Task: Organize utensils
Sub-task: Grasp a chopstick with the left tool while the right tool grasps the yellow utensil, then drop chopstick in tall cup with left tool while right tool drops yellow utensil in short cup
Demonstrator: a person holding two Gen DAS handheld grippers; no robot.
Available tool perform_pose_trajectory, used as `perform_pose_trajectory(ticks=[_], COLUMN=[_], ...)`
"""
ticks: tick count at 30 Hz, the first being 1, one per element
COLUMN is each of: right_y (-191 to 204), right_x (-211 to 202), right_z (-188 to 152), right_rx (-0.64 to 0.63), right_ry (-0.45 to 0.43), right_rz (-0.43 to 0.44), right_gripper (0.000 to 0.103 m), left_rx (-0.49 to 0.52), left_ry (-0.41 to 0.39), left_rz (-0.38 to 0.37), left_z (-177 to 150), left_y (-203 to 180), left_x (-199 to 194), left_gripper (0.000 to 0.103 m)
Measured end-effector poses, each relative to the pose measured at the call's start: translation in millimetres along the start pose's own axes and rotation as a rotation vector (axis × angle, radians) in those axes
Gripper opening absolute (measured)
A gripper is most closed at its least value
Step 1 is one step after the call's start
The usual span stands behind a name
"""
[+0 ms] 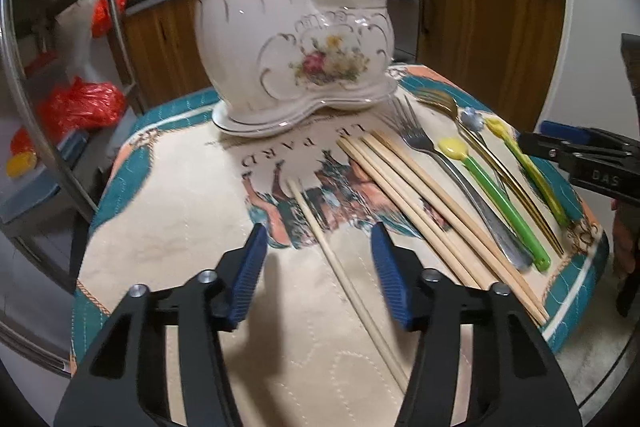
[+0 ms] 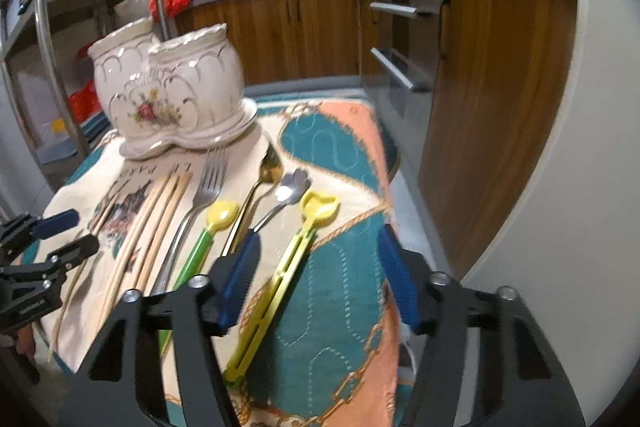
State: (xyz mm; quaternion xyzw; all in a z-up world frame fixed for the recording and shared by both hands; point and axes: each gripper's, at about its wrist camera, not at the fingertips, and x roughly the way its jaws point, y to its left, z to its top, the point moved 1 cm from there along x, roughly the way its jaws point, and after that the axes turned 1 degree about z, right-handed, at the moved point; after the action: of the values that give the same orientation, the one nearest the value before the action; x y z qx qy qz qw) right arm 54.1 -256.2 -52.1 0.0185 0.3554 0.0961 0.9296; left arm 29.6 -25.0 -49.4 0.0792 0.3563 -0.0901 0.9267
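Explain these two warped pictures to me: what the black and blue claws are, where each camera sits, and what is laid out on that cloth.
Each picture comes from a fisheye camera on a hand-held gripper, looking along its two blue-padded fingers. A person holds one per hand; no robot arm is involved. The left gripper is open over a single chopstick, holding nothing. The right gripper is open over a yellow utensil, also holding nothing. On the patterned cloth lie more chopsticks, a steel fork, a green-handled spoon and other cutlery. Behind stands a white floral ceramic holder.
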Motion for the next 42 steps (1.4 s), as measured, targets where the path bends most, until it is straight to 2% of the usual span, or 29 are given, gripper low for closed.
perform_pose_trajectory(ticks=[2,4,6,8,11,16,22,27,34,40,42], right_y=[4,9,11,14,16,20,25,25,31,45,48], right_x=[3,6,9,11,15,16,8,-11,-31,-29,-23], right_z=[1,0,-2,-2,2,6,9,21,53,96,112], right_rx=[-0.012,-0.027,-0.043,-0.062,-0.077,-0.123,-0.166,-0.148,-0.123,-0.089,-0.058], right_ry=[0.021,0.043,0.068,0.073,0.079,0.076,0.057,-0.036,-0.175,-0.257,-0.286], right_rz=[0.016,0.022,0.019,0.006,0.008,0.012,0.027,0.092,0.198,0.28,0.323], right_gripper=[0.047,0.043,0.042,0.039,0.026,0.011,0.01,0.01,0.01,0.011,0.01], left_rx=[0.014,0.018,0.015,0.02,0.029,0.077,0.073,0.086,0.071,0.025,0.009], left_ry=[0.02,0.024,0.029,0.033,0.049,0.073,0.088,0.071,-0.104,-0.291,-0.35], left_rz=[-0.008,-0.01,-0.018,-0.025,-0.045,-0.074,-0.087,-0.097,-0.152,-0.146,-0.169], left_z=[-2,-3,-3,-2,3,9,10,12,27,72,92], left_y=[-2,-2,0,0,5,12,21,24,39,56,62], left_x=[4,7,7,9,12,18,16,12,-24,-52,-60], left_gripper=[0.042,0.041,0.035,0.022,0.012,0.01,0.004,0.004,0.004,0.004,0.004])
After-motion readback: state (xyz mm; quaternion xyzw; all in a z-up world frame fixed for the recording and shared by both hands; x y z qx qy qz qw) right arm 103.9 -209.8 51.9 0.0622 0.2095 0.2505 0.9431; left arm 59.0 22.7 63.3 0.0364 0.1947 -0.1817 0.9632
